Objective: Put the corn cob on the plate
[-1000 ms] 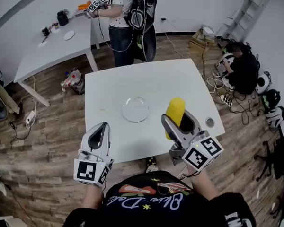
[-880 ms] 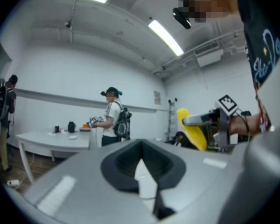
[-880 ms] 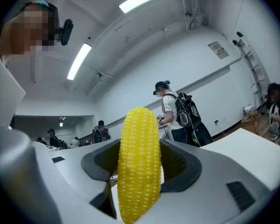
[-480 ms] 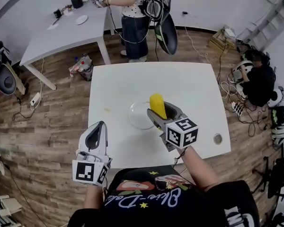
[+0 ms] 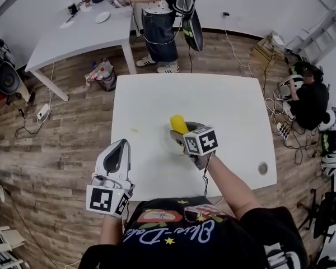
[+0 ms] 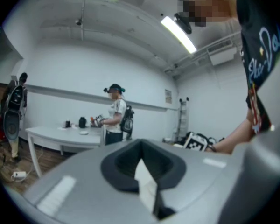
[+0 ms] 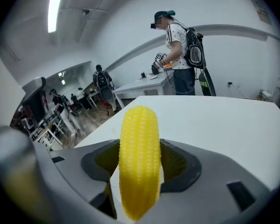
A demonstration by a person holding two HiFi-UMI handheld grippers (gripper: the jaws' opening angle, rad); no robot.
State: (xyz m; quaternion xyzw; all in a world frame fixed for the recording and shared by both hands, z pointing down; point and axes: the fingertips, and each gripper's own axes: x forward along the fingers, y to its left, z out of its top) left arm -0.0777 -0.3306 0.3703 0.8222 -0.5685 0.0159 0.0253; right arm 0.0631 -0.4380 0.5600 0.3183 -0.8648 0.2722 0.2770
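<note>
A yellow corn cob (image 7: 139, 162) sits clamped between the jaws of my right gripper (image 7: 140, 171), which is shut on it. In the head view the corn cob (image 5: 177, 123) pokes out of the right gripper (image 5: 185, 131) just above a clear glass plate (image 5: 170, 147) near the middle of the white table (image 5: 224, 102). The gripper hides most of the plate. Whether the cob touches the plate cannot be told. My left gripper (image 5: 121, 146) hangs over the table's near left edge, shut and empty. In its own view the left gripper (image 6: 143, 171) points up into the room.
A round hole (image 5: 262, 167) lies in the table's near right corner and a small yellow speck (image 5: 134, 130) on its left side. A person (image 5: 157, 10) stands at a second table (image 5: 78, 35) behind. Bags and gear (image 5: 308, 100) lie on the floor at right.
My right gripper carried the corn cob from the table's right side leftward until it came over the plate. The left gripper has barely moved.
</note>
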